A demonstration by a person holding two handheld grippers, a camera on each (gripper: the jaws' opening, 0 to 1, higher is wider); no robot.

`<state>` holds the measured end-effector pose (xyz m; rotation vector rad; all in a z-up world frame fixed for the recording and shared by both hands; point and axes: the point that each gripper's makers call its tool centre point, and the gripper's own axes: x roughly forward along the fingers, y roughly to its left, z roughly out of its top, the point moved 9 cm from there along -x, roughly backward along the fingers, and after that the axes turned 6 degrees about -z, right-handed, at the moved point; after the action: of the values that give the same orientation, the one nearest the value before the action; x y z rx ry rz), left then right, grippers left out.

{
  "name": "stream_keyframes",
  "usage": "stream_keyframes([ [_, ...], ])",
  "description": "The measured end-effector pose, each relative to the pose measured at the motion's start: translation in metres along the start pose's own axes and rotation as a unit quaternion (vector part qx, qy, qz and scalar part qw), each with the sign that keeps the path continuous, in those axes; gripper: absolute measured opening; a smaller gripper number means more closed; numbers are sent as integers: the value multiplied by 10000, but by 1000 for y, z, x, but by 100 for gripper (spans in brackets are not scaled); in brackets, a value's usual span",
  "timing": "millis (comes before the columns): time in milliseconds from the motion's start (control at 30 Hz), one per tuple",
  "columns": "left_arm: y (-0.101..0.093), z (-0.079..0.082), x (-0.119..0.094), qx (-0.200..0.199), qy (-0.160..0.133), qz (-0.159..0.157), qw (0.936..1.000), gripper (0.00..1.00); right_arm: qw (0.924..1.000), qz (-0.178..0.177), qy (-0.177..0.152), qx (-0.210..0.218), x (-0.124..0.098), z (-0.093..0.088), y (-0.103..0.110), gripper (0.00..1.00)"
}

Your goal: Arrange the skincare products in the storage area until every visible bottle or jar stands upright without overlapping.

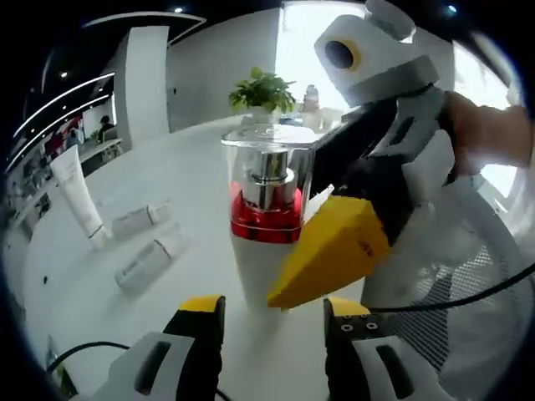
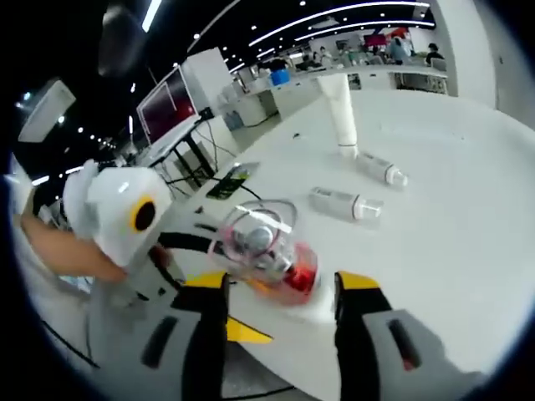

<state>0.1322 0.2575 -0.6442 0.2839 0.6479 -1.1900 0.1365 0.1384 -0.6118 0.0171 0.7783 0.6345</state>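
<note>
In the left gripper view, a pump bottle standing upright on the white table, just ahead of the left gripper. White body, red collar, silver pump under a clear cap. Left jaws spread apart and holding nothing, black with yellow tips, one on each side below the bottle base. Coming in from the right, the right gripper, with one large yellow pad right against the bottle's side, at the red collar and upper body. A bare hand behind it.

Further left on the table, a white tube standing upright on its cap. Near it, two small tubes lying flat, side by side and a little apart. At the far edge of the table, a green plant and a small pink bottle beside it.

In the right gripper view, the same bottle seen from above, between the right gripper's two jaws. Whether both jaws press it, cannot tell; the gap looks only as wide as the bottle. To the left, the left gripper close to the bottle. Beyond, the upright tube and the two lying tubes, well apart from the bottle.
</note>
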Motion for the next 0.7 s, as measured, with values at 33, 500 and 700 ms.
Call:
stream_keyframes([
  [33, 0, 1, -1, -65, -49, -9, 10000, 49, 9998, -71, -45, -170, 2, 0, -2, 41],
  [500, -6, 7, -5, 144, -198, -322, 9992, 55, 9805, 678, 32, -1844, 0, 8, -18, 29],
  [700, 2, 7, -11, 207, -187, -318, 9991, 47, 9479, 1527, 119, -2795, 2, 9, -21, 29],
])
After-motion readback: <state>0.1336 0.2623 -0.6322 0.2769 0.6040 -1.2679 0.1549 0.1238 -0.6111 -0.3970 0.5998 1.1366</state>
